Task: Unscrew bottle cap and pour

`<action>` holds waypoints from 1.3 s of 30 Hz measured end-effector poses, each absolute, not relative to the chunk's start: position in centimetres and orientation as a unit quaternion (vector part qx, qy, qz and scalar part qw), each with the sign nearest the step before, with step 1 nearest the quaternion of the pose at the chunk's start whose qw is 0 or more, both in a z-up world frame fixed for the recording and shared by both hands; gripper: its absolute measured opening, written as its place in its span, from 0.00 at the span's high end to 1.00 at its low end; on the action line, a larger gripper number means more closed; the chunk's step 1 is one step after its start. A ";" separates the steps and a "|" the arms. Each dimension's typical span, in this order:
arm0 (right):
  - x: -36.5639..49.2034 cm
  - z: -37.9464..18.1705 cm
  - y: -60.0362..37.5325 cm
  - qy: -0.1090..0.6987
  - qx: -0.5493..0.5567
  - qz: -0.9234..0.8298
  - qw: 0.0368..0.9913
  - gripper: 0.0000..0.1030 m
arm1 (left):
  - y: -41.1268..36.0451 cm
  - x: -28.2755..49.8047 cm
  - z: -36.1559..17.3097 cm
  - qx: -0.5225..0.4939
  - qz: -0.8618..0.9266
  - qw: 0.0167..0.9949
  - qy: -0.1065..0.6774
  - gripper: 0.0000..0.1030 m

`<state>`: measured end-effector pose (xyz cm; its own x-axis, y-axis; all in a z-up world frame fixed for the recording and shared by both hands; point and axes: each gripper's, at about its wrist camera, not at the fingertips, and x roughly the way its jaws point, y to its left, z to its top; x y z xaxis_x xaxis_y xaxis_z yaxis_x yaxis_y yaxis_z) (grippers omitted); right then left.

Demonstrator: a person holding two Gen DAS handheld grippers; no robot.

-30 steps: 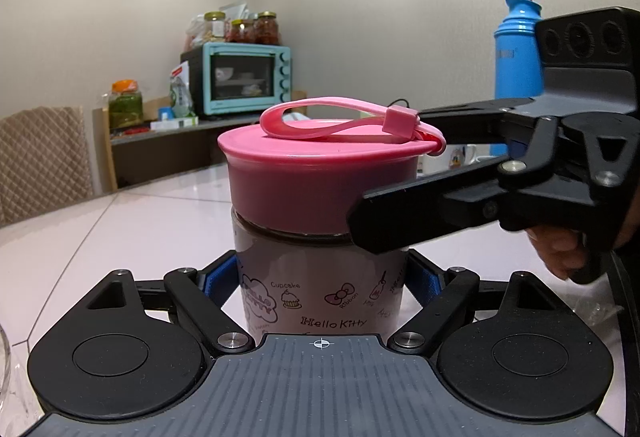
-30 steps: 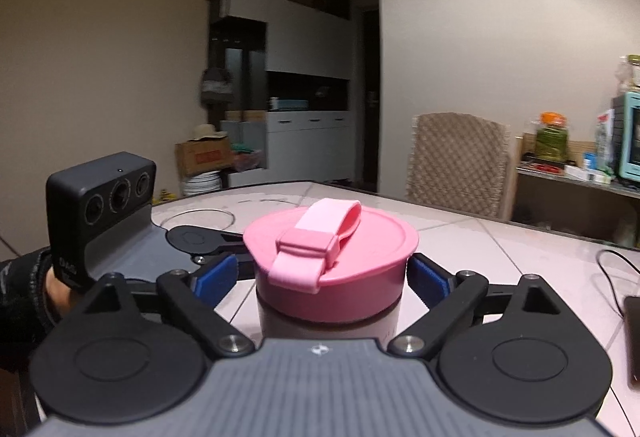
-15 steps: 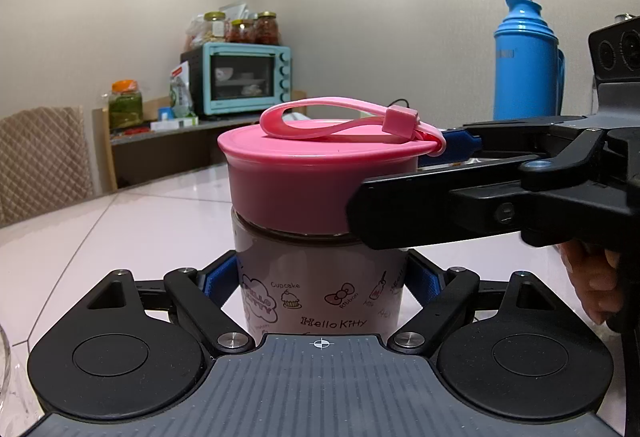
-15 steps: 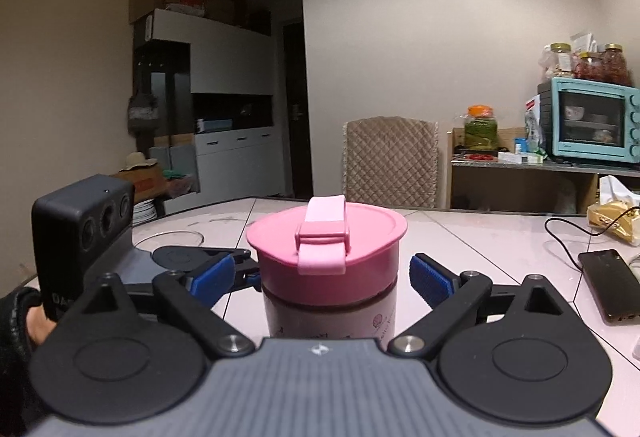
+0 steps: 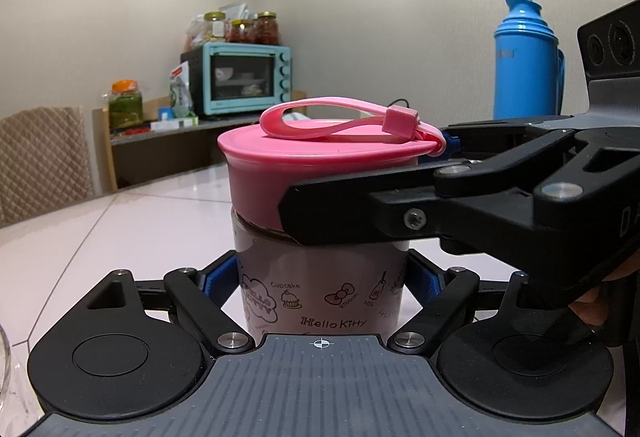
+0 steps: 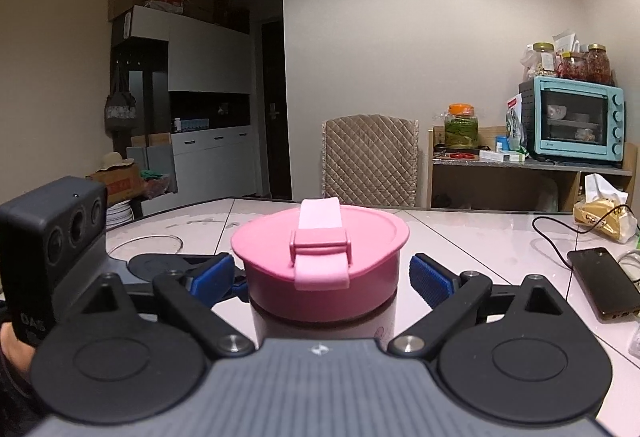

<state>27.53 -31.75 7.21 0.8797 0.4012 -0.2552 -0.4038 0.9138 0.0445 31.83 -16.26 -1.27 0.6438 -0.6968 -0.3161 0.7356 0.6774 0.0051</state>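
Observation:
A Hello Kitty bottle [image 5: 320, 293] with a pink screw cap [image 5: 316, 177] and a pink carry strap [image 5: 340, 117] stands on the white table. My left gripper [image 5: 320, 277] is shut on the bottle's body. My right gripper [image 6: 322, 277] reaches in from the right at cap height. Its blue pads [image 6: 430, 279] stand on both sides of the cap [image 6: 320, 261] with a gap on each side, so it is open. In the left wrist view its near finger [image 5: 360, 213] crosses in front of the cap.
A blue thermos [image 5: 526, 61] stands behind on the right. A phone [image 6: 604, 281] with a cable and a yellow packet [image 6: 604, 221] lie on the table to the right. A glass rim [image 5: 4, 369] shows at far left. A chair [image 6: 370, 161] stands beyond the table.
My right gripper has swung around the cap and let go of it, its jaws now open; the room in its view has shifted sideways. My left gripper and the bottle have stayed still.

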 end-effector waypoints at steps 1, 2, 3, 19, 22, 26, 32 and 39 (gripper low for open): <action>27.6 7.2 -31.7 0.131 -0.004 0.208 0.969 0.07 | -16.3 31.8 -1.3 0.067 -0.396 0.904 0.146 0.13; 27.6 7.2 -31.6 0.131 -0.005 0.206 0.970 0.07 | -16.3 31.8 -1.3 0.067 -0.396 0.904 0.146 0.13; 27.6 7.2 -31.5 0.131 -0.005 0.205 0.970 0.07 | -16.3 31.8 -1.3 0.066 -0.396 0.904 0.146 0.13; 27.9 7.1 -31.8 0.134 -0.021 0.231 0.963 0.17 | -16.4 31.7 -1.3 0.066 -0.396 0.904 0.146 0.13; 28.5 7.3 -32.8 0.137 -0.029 0.270 0.953 0.17 | -16.3 31.7 -1.3 0.066 -0.396 0.904 0.146 0.13; 29.8 7.5 -34.4 0.138 -0.041 0.336 0.931 0.17 | -16.4 31.7 -1.2 0.066 -0.396 0.904 0.146 0.13; 31.7 7.8 -36.3 0.138 -0.046 0.415 0.898 0.17 | -16.4 31.8 -1.2 0.066 -0.396 0.904 0.146 0.13; 32.1 8.5 -36.4 0.139 -0.053 0.439 0.886 0.17 | -16.4 31.7 -1.2 0.066 -0.396 0.904 0.146 0.13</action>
<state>32.06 -36.42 8.49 0.5753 0.7637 -0.2928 -0.7932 0.6083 0.0282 31.70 -16.36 -1.21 0.6432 -0.6974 -0.3162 0.7357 0.6773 0.0029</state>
